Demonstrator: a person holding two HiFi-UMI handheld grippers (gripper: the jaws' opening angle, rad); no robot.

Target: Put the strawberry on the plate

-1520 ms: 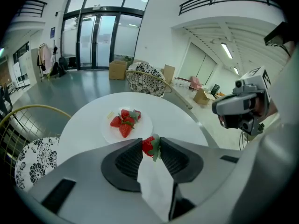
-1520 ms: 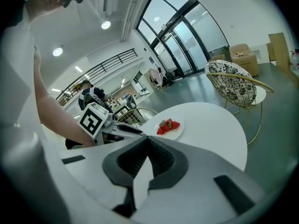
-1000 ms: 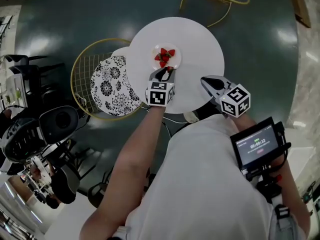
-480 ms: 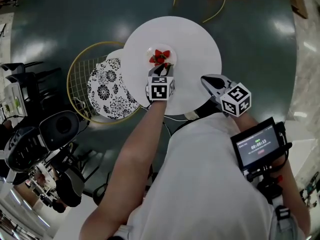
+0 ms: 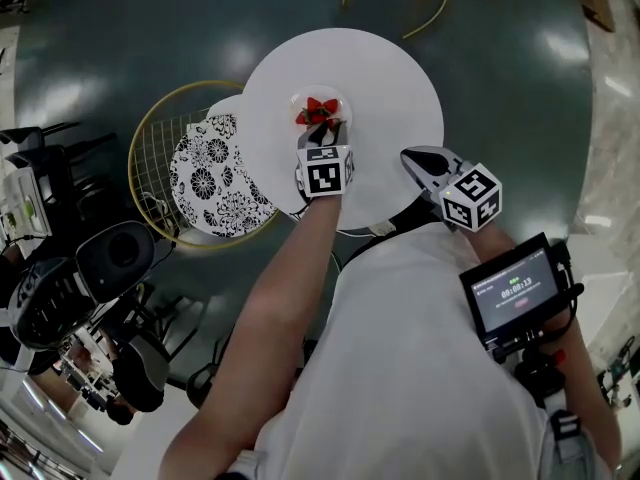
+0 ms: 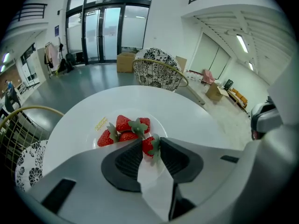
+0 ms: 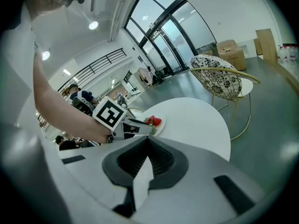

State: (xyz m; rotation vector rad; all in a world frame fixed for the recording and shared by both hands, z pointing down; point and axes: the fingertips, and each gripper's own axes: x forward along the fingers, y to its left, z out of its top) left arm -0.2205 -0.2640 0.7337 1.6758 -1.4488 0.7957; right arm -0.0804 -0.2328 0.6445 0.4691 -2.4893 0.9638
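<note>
ITEM: strawberry (image 6: 148, 146), red, seeded skin, green leafy cap, soft; pinched betw. left gripper (image 6: 151, 142) jaws at plate's near rim
Plate (image 6: 160, 124): white, round, smooth, shallow; other berries (image 6: 122, 125) heaped at its centre
Right gripper (image 7: 148, 141): jaws pressed together, empty, well right of plate
RISK: over-squeeze bruises fruit; released at the rim, prob. rolls off plate onto slick table (image 6: 196, 115)

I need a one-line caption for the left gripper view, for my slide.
Left tool holds a strawberry at the near edge of a plate carrying other strawberries.
</note>
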